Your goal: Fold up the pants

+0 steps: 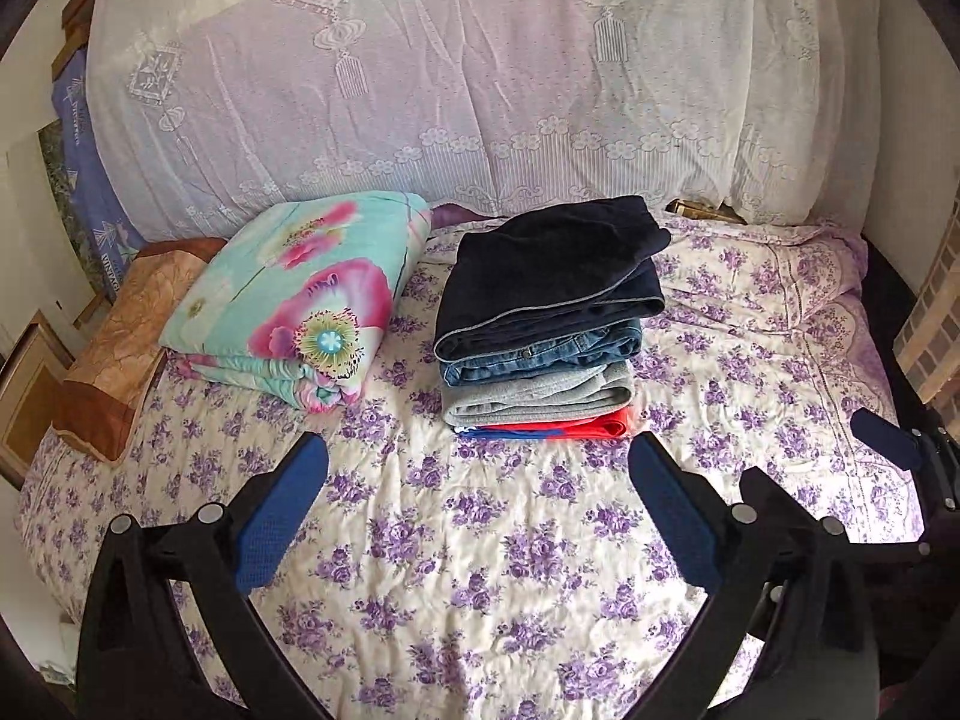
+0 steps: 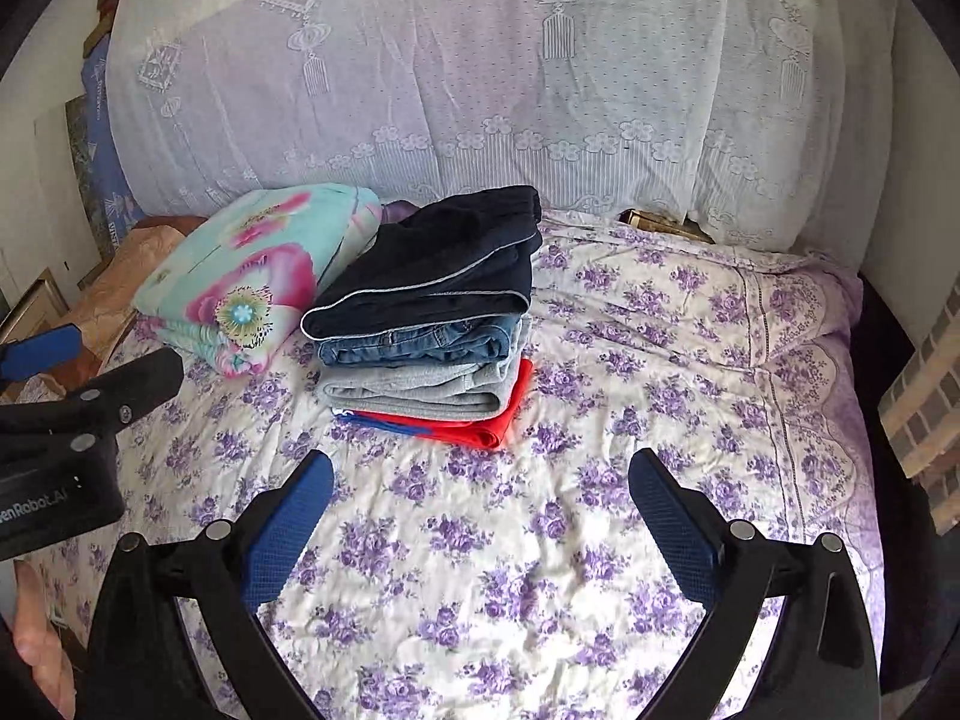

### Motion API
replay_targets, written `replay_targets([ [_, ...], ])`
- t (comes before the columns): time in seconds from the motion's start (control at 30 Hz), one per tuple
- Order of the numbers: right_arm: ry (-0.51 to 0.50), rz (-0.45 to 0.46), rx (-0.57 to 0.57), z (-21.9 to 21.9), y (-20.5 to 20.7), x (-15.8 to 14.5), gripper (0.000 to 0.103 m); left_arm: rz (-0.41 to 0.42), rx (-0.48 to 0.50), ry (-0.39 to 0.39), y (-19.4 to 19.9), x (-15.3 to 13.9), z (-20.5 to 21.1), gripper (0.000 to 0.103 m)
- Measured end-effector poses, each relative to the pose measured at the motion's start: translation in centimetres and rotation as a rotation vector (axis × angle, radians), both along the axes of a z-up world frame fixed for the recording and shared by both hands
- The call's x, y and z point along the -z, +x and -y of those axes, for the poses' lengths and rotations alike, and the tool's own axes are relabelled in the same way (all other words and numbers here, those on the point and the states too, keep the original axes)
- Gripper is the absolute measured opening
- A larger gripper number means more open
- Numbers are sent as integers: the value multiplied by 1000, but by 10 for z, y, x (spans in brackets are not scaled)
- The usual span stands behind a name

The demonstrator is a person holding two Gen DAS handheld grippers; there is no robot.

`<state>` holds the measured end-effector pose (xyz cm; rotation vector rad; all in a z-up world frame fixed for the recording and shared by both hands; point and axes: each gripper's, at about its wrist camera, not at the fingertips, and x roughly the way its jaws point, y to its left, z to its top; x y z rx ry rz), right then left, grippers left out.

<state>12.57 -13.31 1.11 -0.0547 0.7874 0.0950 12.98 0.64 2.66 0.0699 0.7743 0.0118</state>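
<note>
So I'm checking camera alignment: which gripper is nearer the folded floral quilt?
Left. The left gripper hangs open over the bedspread in front of the folded pants stack, which lies beside the quilt. The right gripper, also open, sits further to the right, away from the quilt.

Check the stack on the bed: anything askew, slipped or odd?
Minor only. The red garment at the bottom of the folded stack sticks out past the grey pants above it, so that edge is not flush. The dark navy pants on top sit neatly. Both grippers are open and empty, clear of the pile.
</note>
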Motion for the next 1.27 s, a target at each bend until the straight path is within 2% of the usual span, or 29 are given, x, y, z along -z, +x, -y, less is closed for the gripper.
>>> replay_targets([
  [0.23,8,28,27,6,-35,-13,99,23,-13,-28,-35,-15,-6,98],
  [0.5,28,57,48,14,-60,-24,99,43,-7,-29,-56,-23,-4,98],
  [0.83,21,64,37,11,-70,-27,99,63,-10,-33,-67,-27,-1,98],
  [1.27,29,61,48,13,-73,-28,99,46,-8,-43,-67,-27,2,98],
])
